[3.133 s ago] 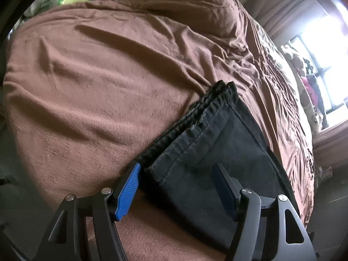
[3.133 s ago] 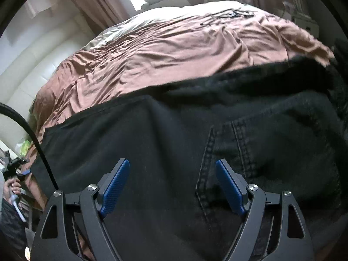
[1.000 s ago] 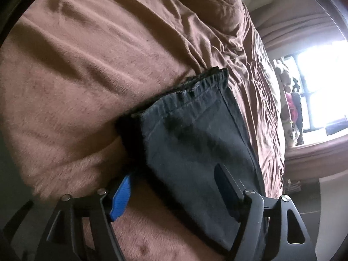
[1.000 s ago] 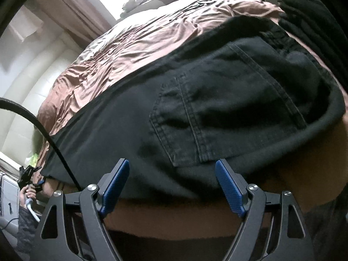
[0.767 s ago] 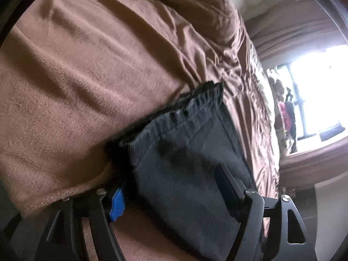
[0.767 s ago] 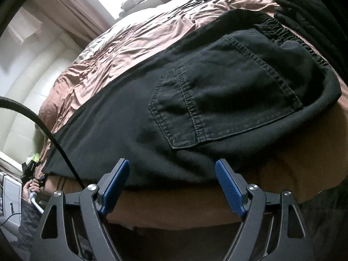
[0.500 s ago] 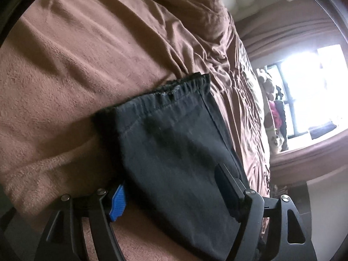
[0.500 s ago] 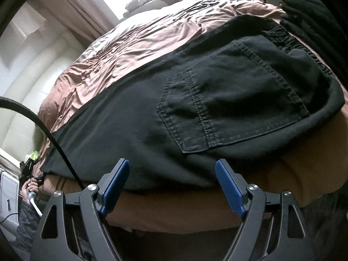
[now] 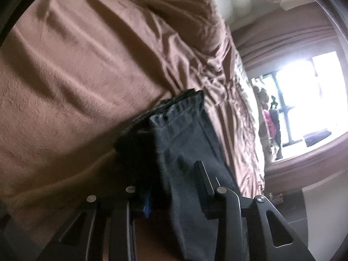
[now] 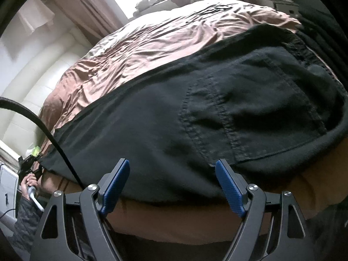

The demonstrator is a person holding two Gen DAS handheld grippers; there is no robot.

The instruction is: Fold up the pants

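Note:
Black pants [image 10: 195,113] lie lengthwise on a brown bedspread [image 10: 163,41], back pocket [image 10: 245,117] up and waistband at the right. My right gripper [image 10: 173,169] is open and empty, its blue pads straddling the pants' near edge. In the left wrist view the leg end [image 9: 187,143] is bunched and lifted off the bedspread [image 9: 76,76]. My left gripper [image 9: 174,187] has narrowed around this cloth, which runs between its fingers; the left pad is mostly hidden.
A white padded headboard [image 10: 37,91] is at the far left. A window [image 9: 304,100] with stuffed toys on its sill lies beyond the bed. A black cable [image 10: 50,132] crosses the right wrist view. More dark clothing [image 10: 319,26] sits past the waistband.
My left gripper's jaws have closed in around the leg end, which is now bunched and raised. My right gripper has moved slightly closer to the pants' near edge and stays open.

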